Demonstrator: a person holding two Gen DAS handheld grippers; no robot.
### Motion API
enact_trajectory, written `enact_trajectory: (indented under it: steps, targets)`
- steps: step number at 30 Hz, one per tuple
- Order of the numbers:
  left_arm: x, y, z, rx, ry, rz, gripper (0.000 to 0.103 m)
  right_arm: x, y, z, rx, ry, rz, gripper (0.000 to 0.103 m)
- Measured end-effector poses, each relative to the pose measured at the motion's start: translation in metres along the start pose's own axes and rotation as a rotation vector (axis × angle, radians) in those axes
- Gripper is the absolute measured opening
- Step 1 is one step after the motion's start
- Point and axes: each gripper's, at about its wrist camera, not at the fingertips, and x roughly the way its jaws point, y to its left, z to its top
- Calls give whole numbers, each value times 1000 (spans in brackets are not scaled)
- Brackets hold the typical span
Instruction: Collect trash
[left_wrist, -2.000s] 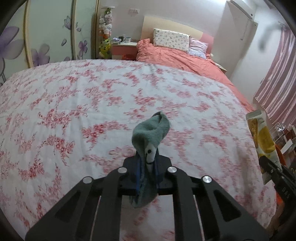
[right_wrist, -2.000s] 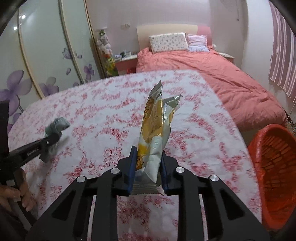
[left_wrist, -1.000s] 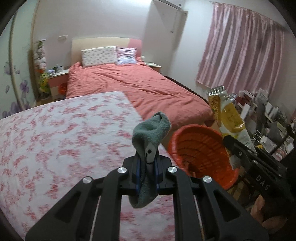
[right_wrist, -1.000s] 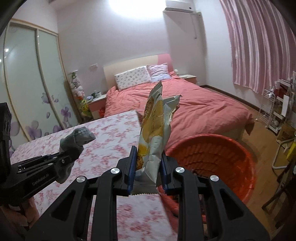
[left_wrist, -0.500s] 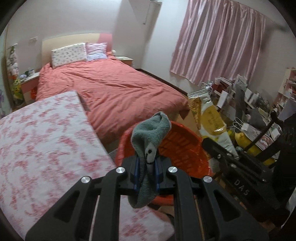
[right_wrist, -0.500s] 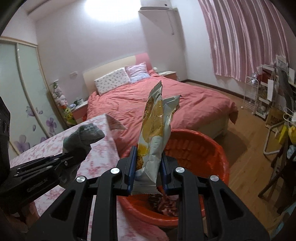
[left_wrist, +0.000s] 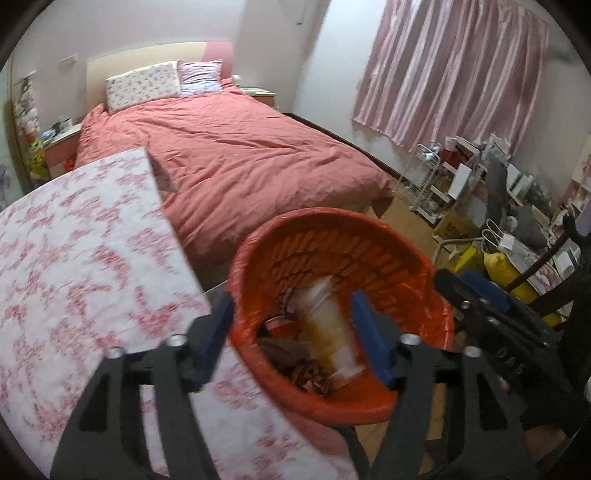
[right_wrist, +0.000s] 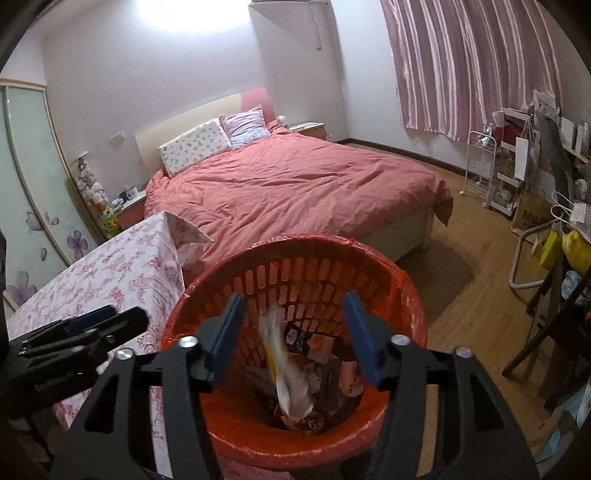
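Hanging over the red basket (right_wrist: 369, 266), the left hand-held gripper (left_wrist: 291, 332) and the right hand-held gripper (right_wrist: 295, 332) have just spread their jaws apart, nothing between them. A blurry yellow snack bag (right_wrist: 284, 365) sits inside the basket.

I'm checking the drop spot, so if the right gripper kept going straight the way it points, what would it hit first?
Probably the trash pile inside the orange basket, likely the snack wrapper between its open fingers; depth is unclear.
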Motion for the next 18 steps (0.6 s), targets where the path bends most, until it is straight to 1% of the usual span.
enact_trajectory:
  steps: [1,2,3,4,5,6,7,8,10,11,13,15,17,18]
  targets:
    - [-5,6,-2,-16,-3,10,83,-5,1,0,0,-14,-11,76]
    - [-12,12,-4,-33,-6,18,88,-8,1,1,-6,-25,-20,80]
    - [-18,15,-6,-44,-9,19,89,-10,2,3,-14,-32,-31,80]
    - [-25,20,-9,-53,-10,20,92,-15,5,3,-28,-41,-46,84]
    - [-34,24,-12,-60,-11,30,95,-22,8,2,-40,-53,-63,95]
    - [-43,29,-16,-64,-15,49,96,-30,10,2,-52,-77,-81,98]
    - [-50,30,-19,-67,-21,63,98,-39,15,0,-64,-98,-97,99]
    - [-61,35,-24,-71,-35,95,99,-44,19,-1,-75,-110,-113,101]
    - [-75,40,-33,-72,-45,149,99,-57,28,-5,-101,-138,-159,101]
    - [-85,43,-38,-73,-51,190,99,-65,33,-7,-114,-147,-184,101]
    - [-101,48,-49,-70,-69,242,99,-77,43,-12,-134,-159,-215,101]
    - [-117,54,-60,-70,-91,271,99,-85,49,-17,-154,-166,-223,101]
    - [-136,61,-73,-84,-121,288,99,-99,55,-24,-185,-199,-202,101]
    - [-144,63,-78,-92,-138,298,99,-109,58,-29,-199,-229,-184,101]
